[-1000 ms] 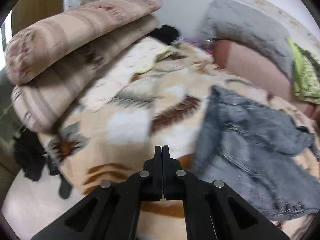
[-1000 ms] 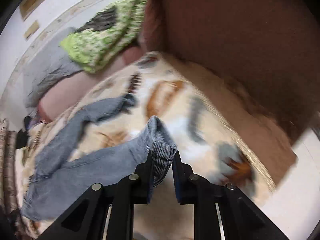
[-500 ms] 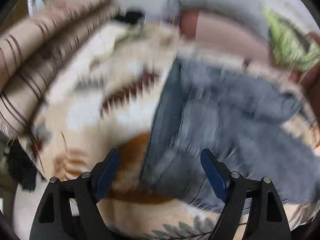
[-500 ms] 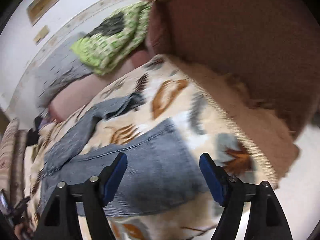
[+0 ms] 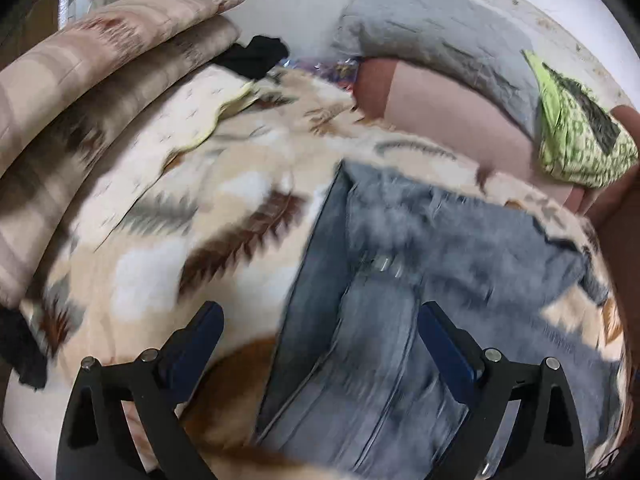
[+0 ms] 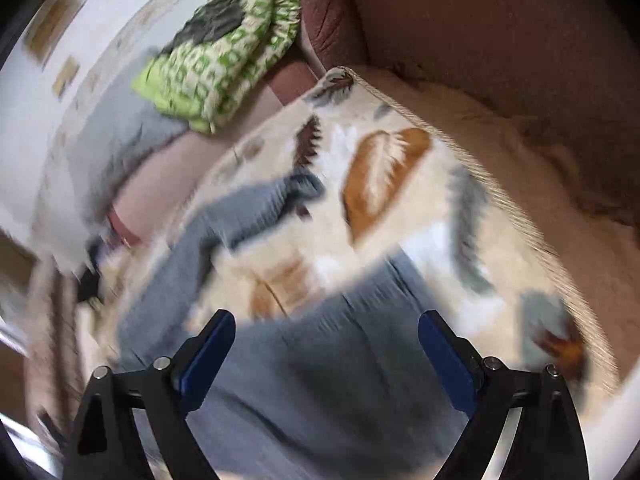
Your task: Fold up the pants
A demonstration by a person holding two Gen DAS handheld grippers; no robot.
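Jeans (image 5: pixel 384 280) of grey-blue denim lie spread on a bed, on top of a cream blanket (image 5: pixel 168 240) with a pattern of brown, grey and orange feathers. In the left wrist view the pants fill the lower right part of the blanket, and one long straight edge of them runs up the middle of the picture. In the right wrist view one leg (image 6: pixel 256 204) goes away toward the far side of the bed, and the wider part lies close under the camera.

The left gripper (image 5: pixel 320 344) is above the pants, and its jaws are wide apart and opening more. The denim is seen below between the fingers, but the blue pads (image 5: pixel 444 352) do not press on it. The right gripper (image 6: pixel 326 352) is in the same condition: jaws wide and opening, the cloth under them, nothing held. Both pictures are blurred, so I cannot tell if the fingertips touch the fabric.

Near the far edge of the bed there is a pink cushion (image 5: pixel 448 120) with a grey one (image 5: pixel 432 32) behind it, and a green patterned cloth (image 5: pixel 580 132) lies at the far right corner. Two striped beige pillows (image 5: pixel 100 60) are piled along the left edge. A brown headboard or sofa part (image 6: pixel 500 40) stands beside the right edge of the blanket.
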